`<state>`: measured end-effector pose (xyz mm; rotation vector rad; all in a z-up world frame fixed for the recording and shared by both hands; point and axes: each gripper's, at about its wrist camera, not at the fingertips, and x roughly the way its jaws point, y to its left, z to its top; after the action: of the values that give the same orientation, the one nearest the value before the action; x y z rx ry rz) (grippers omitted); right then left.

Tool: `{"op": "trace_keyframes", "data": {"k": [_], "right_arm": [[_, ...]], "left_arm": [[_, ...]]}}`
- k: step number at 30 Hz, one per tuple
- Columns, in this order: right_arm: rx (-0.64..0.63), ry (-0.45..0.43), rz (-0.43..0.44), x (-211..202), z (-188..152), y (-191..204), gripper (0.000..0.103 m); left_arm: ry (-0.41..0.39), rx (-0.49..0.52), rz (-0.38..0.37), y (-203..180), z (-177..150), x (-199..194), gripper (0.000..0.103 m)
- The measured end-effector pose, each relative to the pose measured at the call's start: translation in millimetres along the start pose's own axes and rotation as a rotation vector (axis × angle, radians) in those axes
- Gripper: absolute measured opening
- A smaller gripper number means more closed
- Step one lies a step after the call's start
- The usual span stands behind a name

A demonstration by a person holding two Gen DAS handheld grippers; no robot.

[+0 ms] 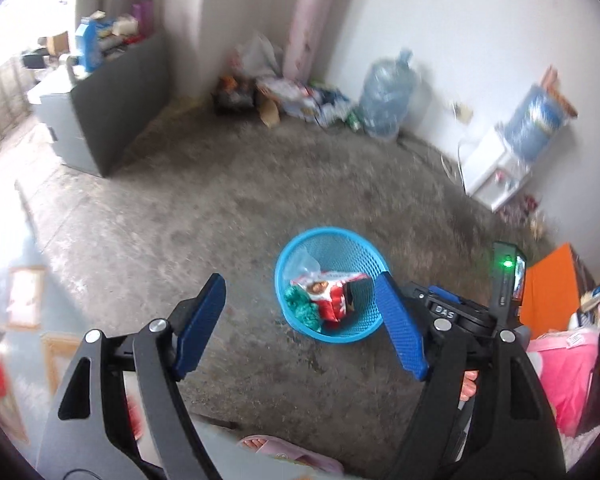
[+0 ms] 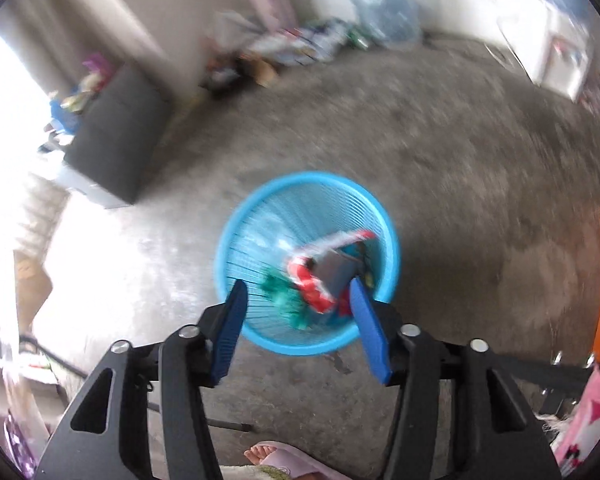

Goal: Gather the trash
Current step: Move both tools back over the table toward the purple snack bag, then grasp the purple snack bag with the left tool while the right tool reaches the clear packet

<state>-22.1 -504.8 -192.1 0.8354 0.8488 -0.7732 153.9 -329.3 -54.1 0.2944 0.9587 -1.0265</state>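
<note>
1. Trash sits in the blue mesh basket (image 1: 332, 284) on the floor (image 1: 180, 208), just ahead of and below both claws.
2. Left claw (image 1: 300, 320) is spread wide and holds nothing; the basket shows between its fingers, slightly toward the right one.
3. Right claw (image 2: 298, 316) is also wide open and empty, hanging right over the basket's near rim, probably so anything let go lands inside.
4. Inside the basket lie a red-and-white snack wrapper (image 1: 332, 292), a crumpled green wrapper (image 1: 302, 304) to its left, and a clear plastic bag (image 1: 304, 264) at the far side.
5. The right view is blurred, so finer detail of the contents cannot be told.
6. More clutter lies well ahead by the wall (image 1: 460, 20), near a large water bottle (image 1: 386, 92).
</note>
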Motion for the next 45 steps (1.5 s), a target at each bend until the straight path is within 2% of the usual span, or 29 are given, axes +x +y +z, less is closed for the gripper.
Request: {"op": "trace_keyframes", "data": {"k": [2,5,14,22,26,30,36,41,45], "right_arm": [[-0.061,-0.031,0.044,-22,-1,23,0.06],[-0.154,-0.058,0.121,-53,-8,60,0.062],[-0.418,0.003,0.275,-101,-40,158,0.063],[-0.59,0.044,0.414,-134,-74,230,0.063],[-0.66,0.076,0.468,-137,-88,265,0.063],[-0.721,0.131,0.528,-137,-102,304,0.063],[-0.786,0.201,0.583,-128,-120,356,0.063],[-0.827,0.254,0.599,-111,-131,398,0.063],[-0.868,0.283,0.606,-95,-141,434,0.063]], "left_arm": [[-0.046,-0.028,0.016,14,-11,-28,0.072],[-0.095,-0.062,0.08,37,-32,-67,0.072],[-0.202,-0.245,0.27,113,-111,-173,0.072],[-0.319,-0.406,0.421,166,-172,-257,0.072],[-0.38,-0.48,0.484,190,-200,-296,0.072],[-0.418,-0.537,0.529,208,-224,-319,0.072],[-0.43,-0.614,0.57,244,-253,-339,0.072],[-0.423,-0.683,0.571,278,-269,-344,0.062],[-0.396,-0.723,0.602,301,-280,-343,0.053]]}}
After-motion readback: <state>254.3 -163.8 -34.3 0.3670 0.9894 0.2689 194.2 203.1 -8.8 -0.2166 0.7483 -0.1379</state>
